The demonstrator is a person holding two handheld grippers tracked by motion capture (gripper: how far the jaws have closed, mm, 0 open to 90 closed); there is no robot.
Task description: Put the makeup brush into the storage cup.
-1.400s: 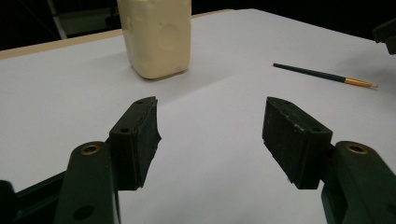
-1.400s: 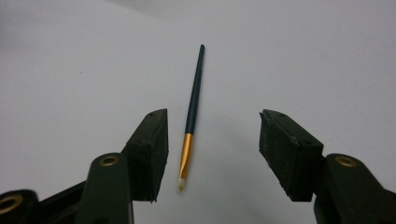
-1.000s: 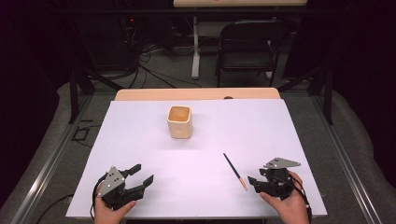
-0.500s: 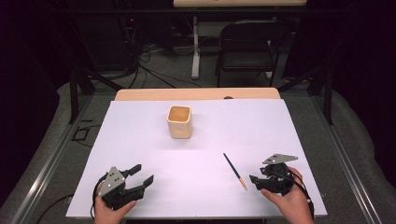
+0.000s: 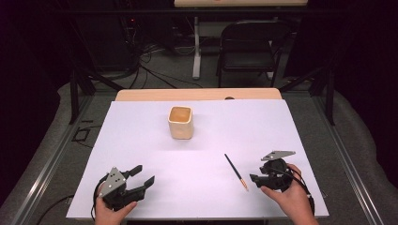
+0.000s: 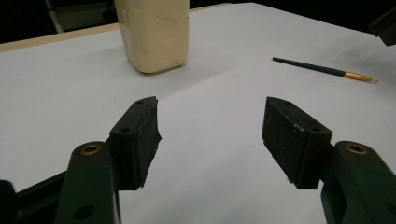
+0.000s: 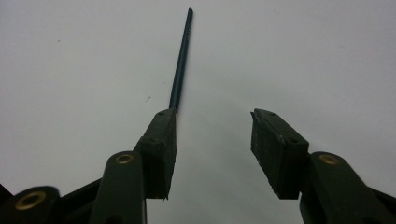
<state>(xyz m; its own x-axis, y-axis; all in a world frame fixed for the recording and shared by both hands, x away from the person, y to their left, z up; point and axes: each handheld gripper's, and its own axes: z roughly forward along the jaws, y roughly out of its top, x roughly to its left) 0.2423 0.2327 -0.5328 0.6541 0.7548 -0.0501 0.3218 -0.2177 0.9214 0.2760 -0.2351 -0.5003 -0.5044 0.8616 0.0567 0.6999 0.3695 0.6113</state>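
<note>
Early stage: right gripper, jaws apart and just closing with nothing between them, nears the unlifted brush; left gripper idles agape.

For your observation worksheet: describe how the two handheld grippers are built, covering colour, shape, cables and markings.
Both the left gripper and the right gripper are black, each topped by a grey three-cornered plate. Each has two blocky dark jaws on arms with brass-coloured rivets. A dark cable trails from each. No sleeves are visible.
</note>
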